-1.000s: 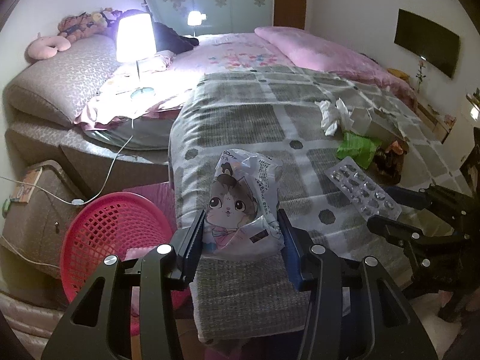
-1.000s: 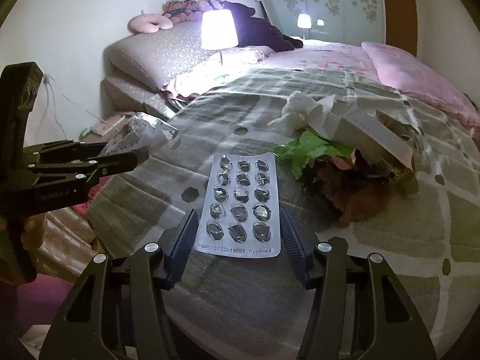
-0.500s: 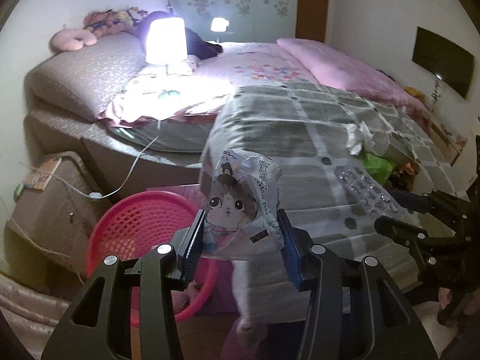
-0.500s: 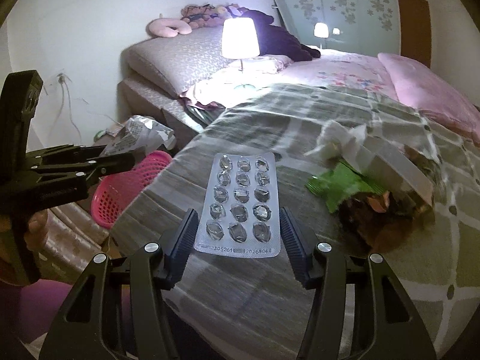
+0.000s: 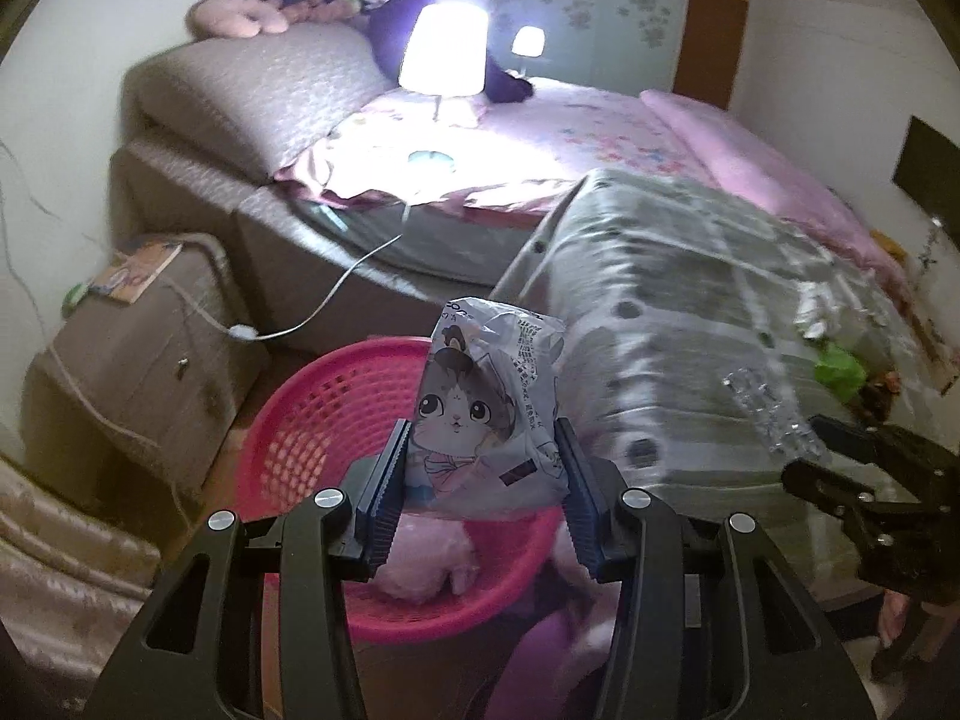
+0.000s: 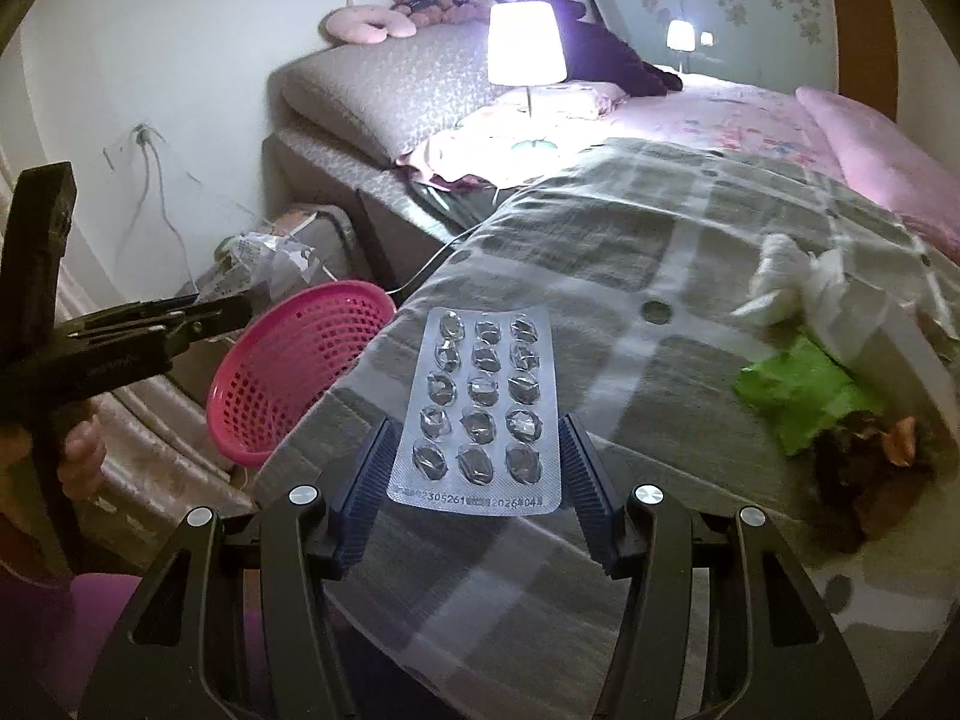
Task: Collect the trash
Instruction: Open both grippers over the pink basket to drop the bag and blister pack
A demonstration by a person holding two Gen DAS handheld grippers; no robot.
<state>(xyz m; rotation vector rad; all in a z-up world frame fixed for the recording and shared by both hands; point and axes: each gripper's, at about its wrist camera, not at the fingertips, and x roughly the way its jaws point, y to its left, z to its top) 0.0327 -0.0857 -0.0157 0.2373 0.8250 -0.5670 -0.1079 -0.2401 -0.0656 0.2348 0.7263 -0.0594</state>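
Now both loads have come off the bed and are travelling toward the bin. Nearest, in the left wrist view, the left gripper (image 5: pixel 485 468) is clamped partway closed on a crumpled cat-print wrapper (image 5: pixel 487 414), its blue pads pressing both sides. A second ago the grey quilt lay directly behind that wrapper; now the pink basket (image 5: pixel 300 414) on the floor sits behind and below it, with something pale pink and fluffy already lying inside. I judge the wrapper is close to a drop, though whether it is squarely over the opening cannot be told from here.

In the right wrist view, the right gripper (image 6: pixel 474 468) holds an emptied blister pack (image 6: pixel 480 414) by its long edges, jaws partway closed. The pack hangs over the near left part of the grey quilt (image 6: pixel 660 252), and the basket has come into sight at its left, so this hand trails the other.

Farther right on the quilt, white tissue (image 6: pixel 786 276), a green wrapper (image 6: pixel 792 390) and a dark brown clump (image 6: pixel 870 480) remain uncollected. Farthest back, a lit lamp (image 6: pixel 527 51) stands on the bed.
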